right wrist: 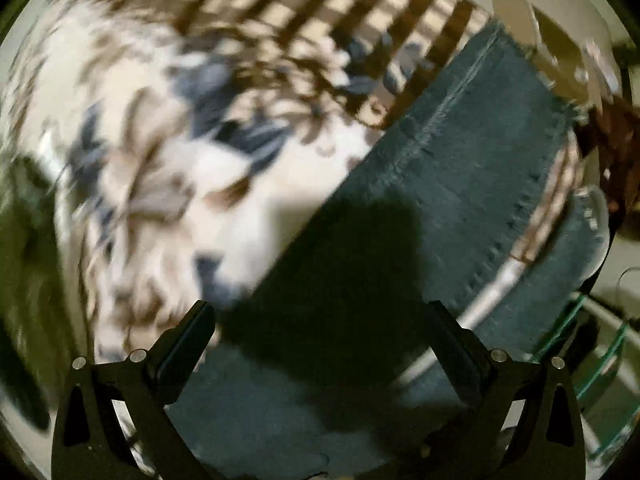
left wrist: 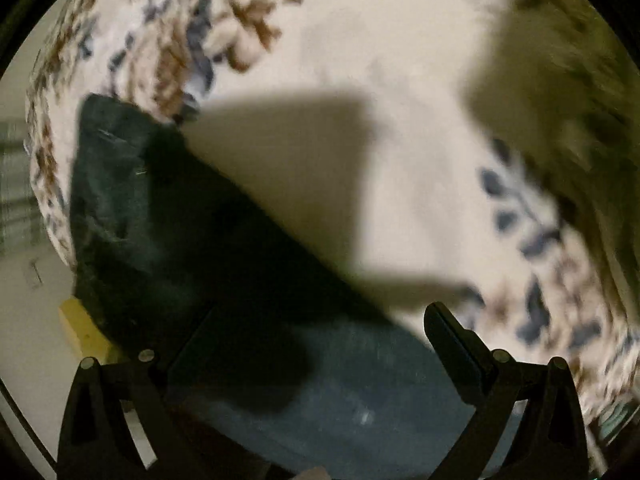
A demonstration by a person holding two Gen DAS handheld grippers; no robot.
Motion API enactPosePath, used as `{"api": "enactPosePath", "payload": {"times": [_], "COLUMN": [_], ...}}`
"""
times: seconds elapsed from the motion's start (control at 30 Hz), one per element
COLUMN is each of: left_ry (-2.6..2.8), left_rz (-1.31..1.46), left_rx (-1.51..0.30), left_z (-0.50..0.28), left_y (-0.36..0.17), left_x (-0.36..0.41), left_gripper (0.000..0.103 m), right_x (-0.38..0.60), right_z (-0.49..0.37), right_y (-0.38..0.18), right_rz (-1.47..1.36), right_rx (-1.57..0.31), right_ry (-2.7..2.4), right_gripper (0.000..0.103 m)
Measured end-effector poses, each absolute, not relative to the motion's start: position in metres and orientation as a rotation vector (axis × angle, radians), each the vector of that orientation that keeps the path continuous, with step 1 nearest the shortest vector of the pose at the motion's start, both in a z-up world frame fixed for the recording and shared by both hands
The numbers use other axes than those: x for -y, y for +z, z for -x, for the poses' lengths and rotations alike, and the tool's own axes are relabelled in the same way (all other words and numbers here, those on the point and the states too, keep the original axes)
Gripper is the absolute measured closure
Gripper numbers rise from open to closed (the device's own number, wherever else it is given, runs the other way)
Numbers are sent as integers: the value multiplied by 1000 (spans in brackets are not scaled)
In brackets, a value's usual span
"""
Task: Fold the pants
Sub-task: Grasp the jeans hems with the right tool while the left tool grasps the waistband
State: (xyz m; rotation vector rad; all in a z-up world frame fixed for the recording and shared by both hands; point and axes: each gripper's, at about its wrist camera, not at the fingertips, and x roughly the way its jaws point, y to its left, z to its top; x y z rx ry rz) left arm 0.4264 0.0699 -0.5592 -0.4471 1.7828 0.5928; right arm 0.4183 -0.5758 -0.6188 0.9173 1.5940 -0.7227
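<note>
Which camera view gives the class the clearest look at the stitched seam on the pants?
The right wrist view: the pants spread diagonally there, with a seam and a stitched edge running along the leg. The left wrist view shows the pants mostly dark and shadowed, with only faint stitching.

Below my fingers: bed [left wrist: 360, 60] under white cover, printed with blue and brown flowers. Dark blue-green pants [left wrist: 168, 220] lie flat on it, running diagonally, seam visible; far hem [right wrist: 516, 76] at bed edge.
</note>
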Motion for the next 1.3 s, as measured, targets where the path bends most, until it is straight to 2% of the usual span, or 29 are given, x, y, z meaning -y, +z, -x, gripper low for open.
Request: {"api": "enactPosePath", "payload": {"times": [0.03,0.1,0.13,0.17,0.2,0.27,0.3,0.33,0.37,0.43,0.57,0.67,0.87,1.07,1.1,1.13,1.23,1.27,1.3], "left_ry": [611,626,630,633,628,603,585,569,555,518,451,412,424,465,461,456,414,397,378], "left_rz": [449,481,482,476,459,444,464,491,507,524,527,492,479,446,453,461,473,479,470], "left_rx": [-1777,-1726,-1700,-1673,-1644,-1585,-1557,-1535,-1519,-1470,-1392,-1382,-1505,-1609,-1607,-1598,-1563,-1552,-1541], "left_z": [-426,-422,-419,-415,-411,-402,-395,-387,-381,-360,-307,-235,-153,-133,-136,-138,-136,-137,-138], "left_y": [-562,-562,-559,-552,-543,-522,-510,-499,-490,-459,-406,-378,-453,-524,-526,-522,-503,-496,-489], "left_x": [-73,-77,-78,-76,-72,-65,-63,-61,-59,-54,-48,-41,-85,-82,-82,-82,-79,-76,-70], "left_gripper": [4,21,26,40,59,77,86,89,91,92,93,93,93,90,90,90,79,69,49], "right_x": [580,584,585,585,584,583,582,579,577,570,556,546,552,556,559,561,581,588,598], "right_z": [-419,-419,-418,-415,-413,-410,-408,-405,-402,-393,-359,-316,-234,-164,-158,-152,-125,-117,-109], "right_y": [-633,-652,-659,-664,-667,-670,-668,-666,-665,-655,-629,-611,-607,-661,-667,-670,-659,-651,-643], "right_rz": [-928,-951,-955,-951,-942,-930,-915,-915,-915,-900,-867,-833,-864,-891,-902,-919,-995,-1003,-1012], "right_rx": [-1597,-1593,-1592,-1591,-1585,-1555,-1540,-1521,-1516,-1494,-1459,-1453,-1502,-1558,-1559,-1567,-1512,-1482,-1449], "right_ry": [-745,-765,-775,-789,-798,-788,-777,-750,-723,-686,-604,-575,-593,-575,-554,-545,-511,-515,-523], "right_gripper": [0,1,9,13,21,35,56,74,83,89,92,93,93,92,85,74,57,56,53]}}
